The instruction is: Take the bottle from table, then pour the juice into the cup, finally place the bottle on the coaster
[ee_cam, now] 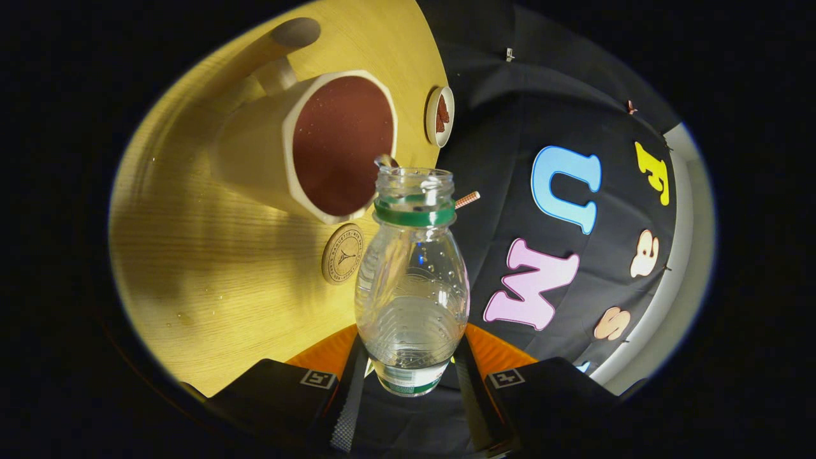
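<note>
So the gripper (411, 382) at the bottom middle of the frame is clamped on the bottle (412, 287), one finger pressed against each side of its lower body. It's a clear plastic bottle, rounded and bulbous with ribbed rings moulded around the belly, a green band under the open threaded neck and a bit of label at the base. Looks mostly empty, just droplets clinging inside. Its mouth sits right at the rim of the cup (306, 143), which takes up the upper left: a cream-coloured, matte mug with a faceted, roughly octagonal rim, a chunky handle on its far side and a dark reddish-brown inside. Can't tell if that's juice or just the glaze. Just left of the bottle's shoulder, below the cup, there's a round wooden coaster (342, 254) with an engraved emblem and lettering round the edge. The table (210, 280) is light wood with a fine straight grain. Further up, right of the cup, is a small round dish (440, 116) with something reddish-brown in it, and a striped straw (467, 199) pokes out beside the bottle's neck.
</note>
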The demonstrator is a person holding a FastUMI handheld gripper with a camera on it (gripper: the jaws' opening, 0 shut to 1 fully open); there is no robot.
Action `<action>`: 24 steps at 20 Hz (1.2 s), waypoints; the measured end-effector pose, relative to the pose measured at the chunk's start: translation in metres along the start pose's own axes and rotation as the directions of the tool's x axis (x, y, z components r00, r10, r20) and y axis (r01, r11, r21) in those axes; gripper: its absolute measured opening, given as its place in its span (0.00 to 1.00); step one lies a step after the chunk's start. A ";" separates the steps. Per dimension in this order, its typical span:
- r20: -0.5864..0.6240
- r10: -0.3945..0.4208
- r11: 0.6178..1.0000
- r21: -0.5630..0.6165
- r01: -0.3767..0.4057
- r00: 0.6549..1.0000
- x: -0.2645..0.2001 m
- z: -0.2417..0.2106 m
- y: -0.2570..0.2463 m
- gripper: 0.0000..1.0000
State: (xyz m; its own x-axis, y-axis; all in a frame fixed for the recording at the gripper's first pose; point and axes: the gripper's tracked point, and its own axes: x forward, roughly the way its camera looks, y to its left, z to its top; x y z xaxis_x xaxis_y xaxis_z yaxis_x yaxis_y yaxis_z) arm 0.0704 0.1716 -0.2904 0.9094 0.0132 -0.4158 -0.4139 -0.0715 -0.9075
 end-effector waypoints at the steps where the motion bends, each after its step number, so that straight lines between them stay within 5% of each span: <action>1: 0.002 0.001 1.000 -0.010 -0.001 1.000 0.001 0.000 0.000 0.71; 24: 0.042 -0.083 0.981 -0.175 0.089 0.996 0.007 -0.001 -0.027 0.71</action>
State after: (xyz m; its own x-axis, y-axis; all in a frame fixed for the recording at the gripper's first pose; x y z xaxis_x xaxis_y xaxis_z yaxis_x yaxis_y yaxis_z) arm 0.0875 0.1726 -0.2688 0.9379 0.0609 -0.3416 -0.3180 -0.2431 -0.9164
